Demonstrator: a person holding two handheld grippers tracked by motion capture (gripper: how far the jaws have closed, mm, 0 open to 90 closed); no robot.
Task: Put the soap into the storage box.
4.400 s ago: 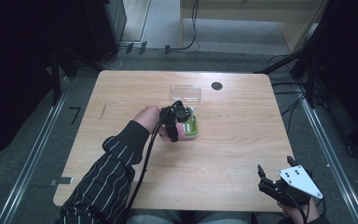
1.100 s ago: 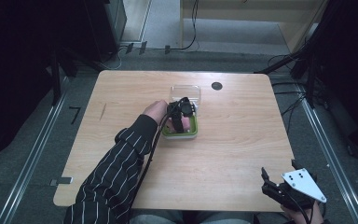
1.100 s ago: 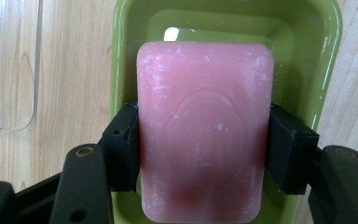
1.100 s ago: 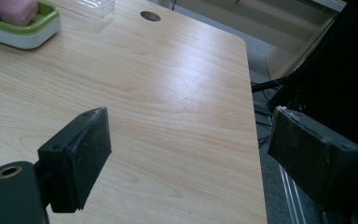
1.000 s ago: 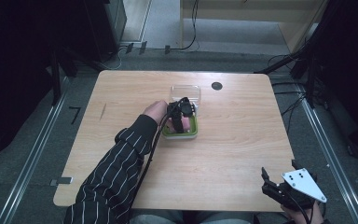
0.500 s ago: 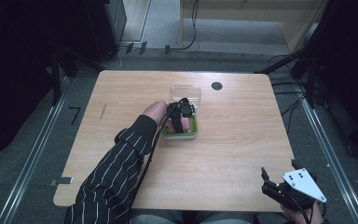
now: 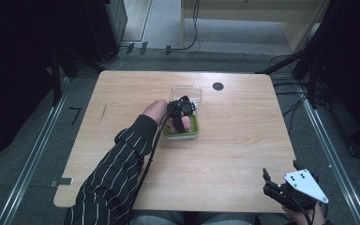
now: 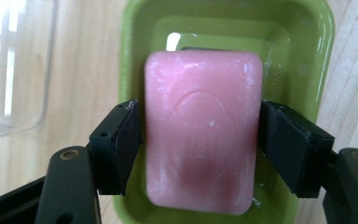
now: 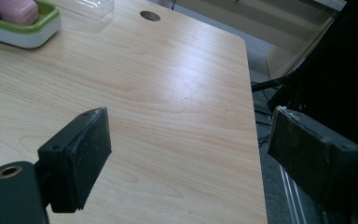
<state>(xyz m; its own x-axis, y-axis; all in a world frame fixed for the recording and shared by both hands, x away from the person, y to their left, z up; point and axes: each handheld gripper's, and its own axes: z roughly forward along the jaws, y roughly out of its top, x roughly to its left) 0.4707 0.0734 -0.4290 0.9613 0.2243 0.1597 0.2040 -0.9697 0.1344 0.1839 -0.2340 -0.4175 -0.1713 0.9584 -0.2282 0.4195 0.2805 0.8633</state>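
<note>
Left gripper (image 8: 200, 140) clamping a pink soap bar (image 8: 203, 130) over the green soap dish (image 8: 307, 60).

The embossed emblem on the soap is blurring beyond reading. Beside the dish, a clear plastic lid (image 7: 186, 91) is lying on the wooden table (image 7: 243, 140). The right gripper (image 9: 191, 158) is hanging wide open, holding nothing, at the table's near right corner.

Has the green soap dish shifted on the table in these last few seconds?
Yes. The green soap dish has slid slightly left, now lying squarely below the clear lid.
</note>
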